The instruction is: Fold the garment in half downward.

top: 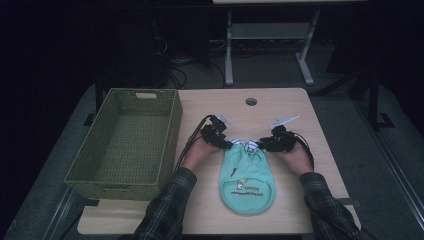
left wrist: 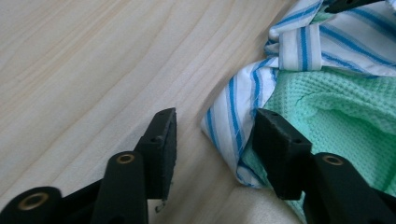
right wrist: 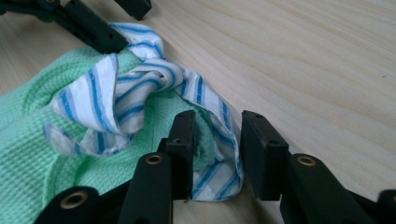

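Bib: mint-green bib [top: 248, 182] lies flat on the table [top: 290, 105] in front of the person, its blue-striped trim [left wrist: 236, 123] bunched at the far end between the 2 grippers.
Left gripper: left gripper [left wrist: 215, 133] has its jaws apart, astride a striped corner; the pads do not press the cloth.
Right gripper: right gripper [right wrist: 218, 140] has its jaws apart too, a loop of striped trim [right wrist: 224, 140] standing between them, unpinched as far as I can tell.
Basket: green woven basket [top: 127, 142] stands empty, just left of the hands.
Risk 1: thin trim may slide out if the jaws close on its edge alone.
Risk 2: 1 side caught and the other missed would leave the bib hanging crooked and dragging.
Risk 3: tangled straps may snag a jaw on release.
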Demonstrator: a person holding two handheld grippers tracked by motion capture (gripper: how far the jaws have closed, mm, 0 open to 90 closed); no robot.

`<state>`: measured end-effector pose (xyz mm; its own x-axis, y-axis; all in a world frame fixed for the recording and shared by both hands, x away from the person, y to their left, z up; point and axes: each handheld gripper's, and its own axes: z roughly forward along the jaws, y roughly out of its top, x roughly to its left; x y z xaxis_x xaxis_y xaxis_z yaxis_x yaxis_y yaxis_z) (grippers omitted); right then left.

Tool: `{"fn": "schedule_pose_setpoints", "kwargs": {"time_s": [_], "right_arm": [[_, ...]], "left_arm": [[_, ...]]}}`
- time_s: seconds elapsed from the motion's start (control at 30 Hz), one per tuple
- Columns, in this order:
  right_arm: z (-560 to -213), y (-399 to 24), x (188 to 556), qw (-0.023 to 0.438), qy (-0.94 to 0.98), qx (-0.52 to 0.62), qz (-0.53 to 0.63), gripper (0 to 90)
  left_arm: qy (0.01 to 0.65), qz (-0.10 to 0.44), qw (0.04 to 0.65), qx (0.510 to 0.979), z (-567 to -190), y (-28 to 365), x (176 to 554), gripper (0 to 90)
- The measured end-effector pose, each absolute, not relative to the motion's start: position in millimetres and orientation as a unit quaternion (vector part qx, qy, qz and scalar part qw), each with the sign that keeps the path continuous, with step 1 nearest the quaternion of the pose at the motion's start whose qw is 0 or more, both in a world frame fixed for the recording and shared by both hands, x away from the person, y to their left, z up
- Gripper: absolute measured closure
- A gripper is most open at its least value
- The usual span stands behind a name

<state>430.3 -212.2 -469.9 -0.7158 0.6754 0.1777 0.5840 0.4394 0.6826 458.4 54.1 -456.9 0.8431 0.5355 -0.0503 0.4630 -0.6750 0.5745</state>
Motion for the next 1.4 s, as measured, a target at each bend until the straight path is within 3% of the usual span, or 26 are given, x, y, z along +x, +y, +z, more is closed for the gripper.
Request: {"fn": "schedule_pose_setpoints", "kwargs": {"time_s": [0.3, 0.37, 0.67, 0.83, 1.4], "right_arm": [[-467.9, -206.3, 424.1, 0.084, 0.862, 0.353, 0.354, 81.0], [-467.6, -206.1, 424.7, 0.08, 0.862, 0.354, 0.353, 83.3], [-464.6, -206.3, 429.5, 0.07, 0.863, 0.357, 0.351, 87.6], [-458.8, -210.7, 432.4, 0.067, 0.856, 0.357, 0.369, 87.6], [-408.3, -215.2, 427.1, 0.109, 0.844, 0.332, 0.408, 87.3]], "left_arm": [[0.266, 0.052, 0.305, 0.913, -457.3, 52.4, 454.6, 80.6], [0.27, 0.047, 0.306, 0.912, -457.3, 52.4, 454.5, 83.2], [0.287, 0.052, 0.298, 0.909, -454.5, 56.3, 451.9, 86.8], [0.289, 0.063, 0.326, 0.898, -443.1, 61.8, 449.6, 86.9], [0.271, 0.115, 0.393, 0.871, -392.7, 69.7, 427.5, 86.9]]}}
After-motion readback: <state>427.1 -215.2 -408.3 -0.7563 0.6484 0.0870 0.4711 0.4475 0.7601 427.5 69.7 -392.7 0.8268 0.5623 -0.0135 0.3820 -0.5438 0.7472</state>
